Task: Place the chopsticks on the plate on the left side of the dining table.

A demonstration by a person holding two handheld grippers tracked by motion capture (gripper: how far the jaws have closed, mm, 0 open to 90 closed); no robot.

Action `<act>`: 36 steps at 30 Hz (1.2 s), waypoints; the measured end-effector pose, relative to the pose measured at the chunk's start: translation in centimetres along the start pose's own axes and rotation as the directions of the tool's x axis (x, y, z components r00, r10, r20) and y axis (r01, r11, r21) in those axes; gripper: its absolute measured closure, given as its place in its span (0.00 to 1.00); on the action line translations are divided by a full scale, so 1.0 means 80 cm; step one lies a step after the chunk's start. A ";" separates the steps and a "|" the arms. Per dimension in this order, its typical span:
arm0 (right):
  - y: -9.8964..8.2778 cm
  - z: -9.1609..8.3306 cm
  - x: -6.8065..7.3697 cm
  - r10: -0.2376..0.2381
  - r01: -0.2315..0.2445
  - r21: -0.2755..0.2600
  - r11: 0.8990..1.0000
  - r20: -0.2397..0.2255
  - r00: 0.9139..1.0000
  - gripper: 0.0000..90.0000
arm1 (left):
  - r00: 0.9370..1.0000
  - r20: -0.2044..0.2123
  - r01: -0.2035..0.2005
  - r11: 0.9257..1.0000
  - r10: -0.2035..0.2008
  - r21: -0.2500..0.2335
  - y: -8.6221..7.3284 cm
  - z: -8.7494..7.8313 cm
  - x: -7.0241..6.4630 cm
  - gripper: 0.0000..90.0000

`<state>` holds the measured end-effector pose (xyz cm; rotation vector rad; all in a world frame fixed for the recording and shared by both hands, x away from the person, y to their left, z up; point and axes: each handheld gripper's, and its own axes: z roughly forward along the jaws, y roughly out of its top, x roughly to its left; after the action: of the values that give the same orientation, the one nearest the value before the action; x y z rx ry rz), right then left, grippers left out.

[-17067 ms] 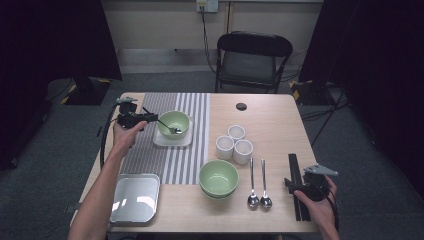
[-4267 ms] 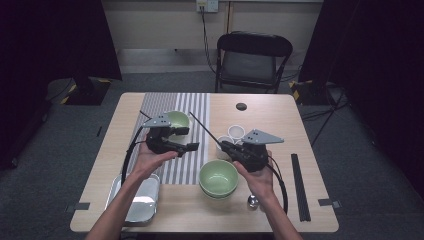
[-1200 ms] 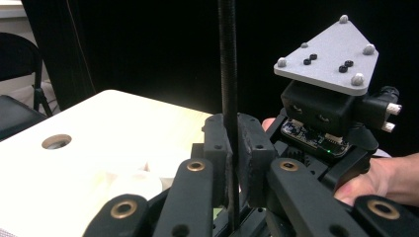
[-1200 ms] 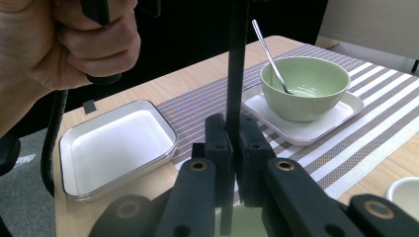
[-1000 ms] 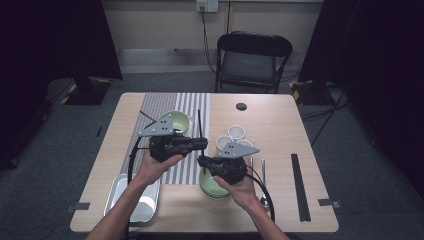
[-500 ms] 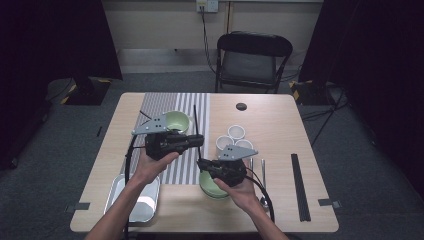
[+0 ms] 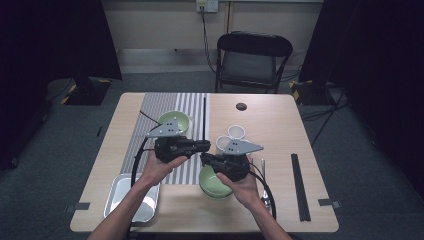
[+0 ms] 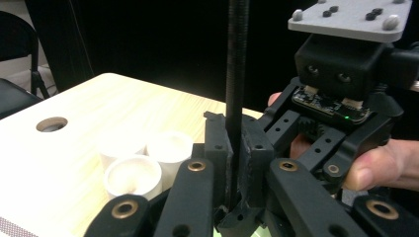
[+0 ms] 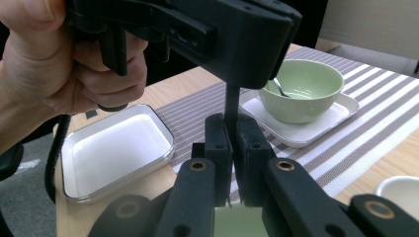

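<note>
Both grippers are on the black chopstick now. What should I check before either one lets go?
1. Left gripper clamped on the chopstick: ok, jaws shut on it.
2. Right gripper clamped on the same chopstick: ok, jaws shut on it.
3. Chopstick straight between the left jaws, not skewed: ok.
4. The two grips are apart enough to release without snagging: cannot tell, the grippers sit very close together.
5. Clearance from the white cups: cannot tell, they are close by.
6. Green bowl under the right hand undisturbed: ok, upright on the table.
</note>
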<state>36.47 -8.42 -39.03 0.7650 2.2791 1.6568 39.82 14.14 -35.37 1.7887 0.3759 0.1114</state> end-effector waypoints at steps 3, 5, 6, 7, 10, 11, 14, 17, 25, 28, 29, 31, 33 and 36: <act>-0.001 0.001 0.000 -0.005 0.005 0.006 1.000 0.001 1.000 0.91 | 1.000 0.022 0.022 0.999 -0.022 -0.023 0.001 -0.003 0.003 0.94; -0.003 0.003 0.000 -0.007 0.007 0.014 1.000 -0.007 1.000 0.90 | 1.000 0.013 0.019 0.999 -0.019 -0.026 0.002 -0.006 0.003 0.94; -0.005 0.004 -0.001 -0.007 0.007 0.024 1.000 -0.008 1.000 0.89 | 1.000 0.014 0.019 0.999 -0.018 -0.032 0.002 -0.009 0.005 0.94; -0.005 0.004 -0.001 -0.007 0.007 0.024 1.000 -0.008 1.000 0.89 | 1.000 0.014 0.019 0.999 -0.018 -0.032 0.002 -0.009 0.005 0.94; -0.004 0.004 0.000 -0.011 0.011 0.020 1.000 -0.017 1.000 0.95 | 1.000 0.017 0.024 0.999 -0.023 -0.043 0.003 -0.012 0.006 0.94; -0.004 0.004 0.001 -0.018 0.018 0.019 1.000 -0.015 1.000 0.95 | 1.000 0.019 0.024 0.999 -0.023 -0.048 0.003 -0.011 0.006 0.94; -0.003 0.004 0.002 -0.015 0.015 0.024 1.000 -0.012 1.000 0.95 | 1.000 0.017 0.017 0.999 -0.016 -0.045 0.002 -0.009 0.006 0.94; -0.003 0.004 0.001 -0.014 0.014 0.029 0.999 -0.011 1.000 0.95 | 1.000 0.018 0.015 0.999 -0.015 -0.041 0.001 -0.008 0.006 0.94; -0.005 0.006 -0.001 -0.005 0.006 0.026 1.000 -0.015 1.000 0.95 | 1.000 0.030 0.007 1.000 -0.006 -0.012 -0.002 -0.003 0.008 0.94; -0.007 0.007 -0.001 -0.009 0.009 0.038 0.999 0.000 1.000 0.78 | 1.000 0.023 0.011 1.000 -0.011 -0.018 -0.002 -0.006 0.011 0.94; -0.007 0.008 -0.001 -0.007 0.007 0.040 0.999 0.000 1.000 0.76 | 1.000 0.025 0.020 1.000 -0.019 -0.023 -0.002 -0.007 0.012 0.94; -0.008 0.007 -0.001 -0.011 0.011 0.047 0.999 0.003 1.000 0.69 | 1.000 0.016 0.022 0.999 -0.022 -0.022 -0.002 -0.010 0.014 0.94; -0.006 0.004 -0.003 -0.010 0.009 0.040 0.999 0.007 1.000 0.62 | 1.000 -0.005 0.017 1.000 -0.017 -0.015 -0.003 -0.010 0.016 0.94; -0.002 -0.003 -0.005 -0.003 0.002 0.033 0.999 0.019 1.000 0.52 | 0.999 -0.015 0.028 0.999 -0.029 -0.015 -0.006 -0.013 0.021 0.94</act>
<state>36.65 -8.87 -39.12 0.7819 2.2991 1.6072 41.05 15.72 -35.77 1.7681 0.4102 0.1073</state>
